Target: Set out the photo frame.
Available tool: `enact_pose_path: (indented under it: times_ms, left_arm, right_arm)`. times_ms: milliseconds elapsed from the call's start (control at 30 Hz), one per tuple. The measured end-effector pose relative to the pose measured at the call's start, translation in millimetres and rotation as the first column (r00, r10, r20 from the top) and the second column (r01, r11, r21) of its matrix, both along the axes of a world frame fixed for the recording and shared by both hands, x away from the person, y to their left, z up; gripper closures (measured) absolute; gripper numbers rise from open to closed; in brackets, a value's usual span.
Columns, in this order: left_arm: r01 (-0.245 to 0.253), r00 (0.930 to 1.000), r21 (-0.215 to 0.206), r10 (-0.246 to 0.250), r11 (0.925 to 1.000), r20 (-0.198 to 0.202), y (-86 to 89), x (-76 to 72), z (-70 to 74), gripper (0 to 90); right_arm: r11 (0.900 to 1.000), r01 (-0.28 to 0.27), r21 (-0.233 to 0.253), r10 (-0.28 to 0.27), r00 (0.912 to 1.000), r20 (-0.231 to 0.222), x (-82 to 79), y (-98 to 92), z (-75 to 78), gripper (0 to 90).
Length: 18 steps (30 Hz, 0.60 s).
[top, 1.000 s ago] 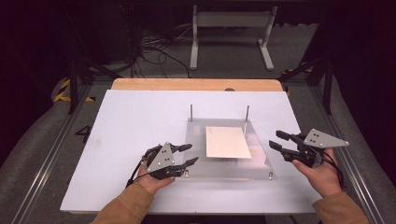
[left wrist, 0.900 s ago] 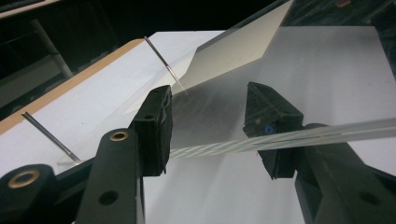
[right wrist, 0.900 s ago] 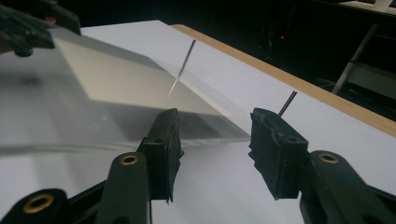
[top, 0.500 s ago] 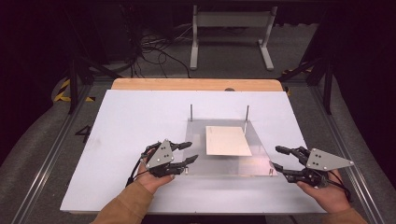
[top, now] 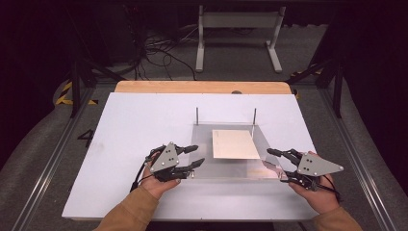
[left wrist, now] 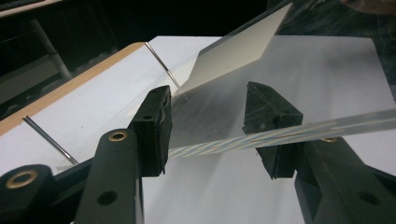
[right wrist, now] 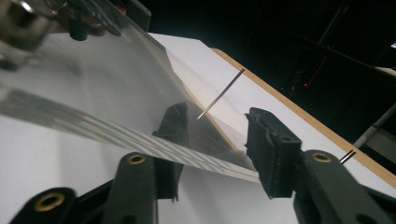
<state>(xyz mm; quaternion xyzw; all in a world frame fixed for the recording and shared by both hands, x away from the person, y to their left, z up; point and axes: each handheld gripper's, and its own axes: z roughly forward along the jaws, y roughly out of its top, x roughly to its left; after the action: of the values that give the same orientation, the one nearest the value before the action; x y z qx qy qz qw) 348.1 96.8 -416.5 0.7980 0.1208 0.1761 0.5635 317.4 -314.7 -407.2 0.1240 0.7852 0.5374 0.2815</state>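
A clear acrylic plate (top: 231,166) lies on the white table board (top: 134,125), with two thin metal pins (top: 197,115) standing at its far edge. A beige sheet (top: 233,143) rests on the plate between the pins. My left gripper (top: 197,155) is at the plate's near left corner, open, and the plate's edge (left wrist: 299,133) runs through the gap between its jaws (left wrist: 205,107). My right gripper (top: 275,163) is at the near right corner, also open, its jaws (right wrist: 217,126) straddling the plate's edge (right wrist: 93,126). The sheet (left wrist: 233,53) shows beyond the left jaws.
A wooden strip (top: 202,86) borders the board's far edge. Beyond it stand a white metal frame (top: 238,29) and cables on the dark floor. Metal rails (top: 43,168) run along both sides of the table.
My right gripper came down toward the person, then slid left onto the plate's near right corner. The left gripper has hardly moved.
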Motion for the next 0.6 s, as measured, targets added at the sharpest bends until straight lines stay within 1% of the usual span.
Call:
enact_pose_path:
  times_ms: [33,67,167,233,433,533,600]
  left_arm:
    - [0.000,1.0000,0.000,0.000,1.0000,0.000,0.0,0.0,0.0,50.8]
    - [-0.002,1.0000,0.002,0.002,1.0000,0.004,0.1,0.0,0.6,51.0]
    - [-0.009,0.9999,-0.004,0.009,1.0000,0.009,-0.6,-0.6,1.2,51.4]
    - [-0.012,0.9999,-0.006,0.012,0.9999,0.012,-0.5,-0.2,2.1,51.6]
    - [-0.022,0.9995,-0.034,0.022,0.9992,0.020,0.0,-0.8,7.3,52.2]
    - [-0.036,0.9987,-0.030,0.037,0.9989,0.035,-0.5,-1.6,9.9,52.9]
    - [-0.050,0.9974,-0.015,0.050,0.9986,0.052,-1.5,-3.3,12.2,53.8]
  right_arm:
    - [1.000,0.000,0.000,0.000,1.0000,0.000,0.0,0.0,0.0,56.7]
    - [1.000,0.007,-0.018,-0.006,0.9995,0.031,0.4,1.4,-0.2,58.4]
    - [1.000,0.019,-0.025,-0.018,0.9992,0.035,-0.9,2.1,0.9,58.8]
    - [0.999,0.026,-0.019,-0.025,0.9989,0.040,-1.2,2.5,1.6,58.9]
    - [0.999,0.042,0.001,-0.042,0.9971,0.063,0.6,2.8,5.0,58.8]
    - [0.999,0.050,0.009,-0.051,0.9963,0.070,1.6,3.4,7.1,58.8]
    - [0.999,0.054,0.010,-0.054,0.9959,0.072,1.8,3.6,8.0,58.8]
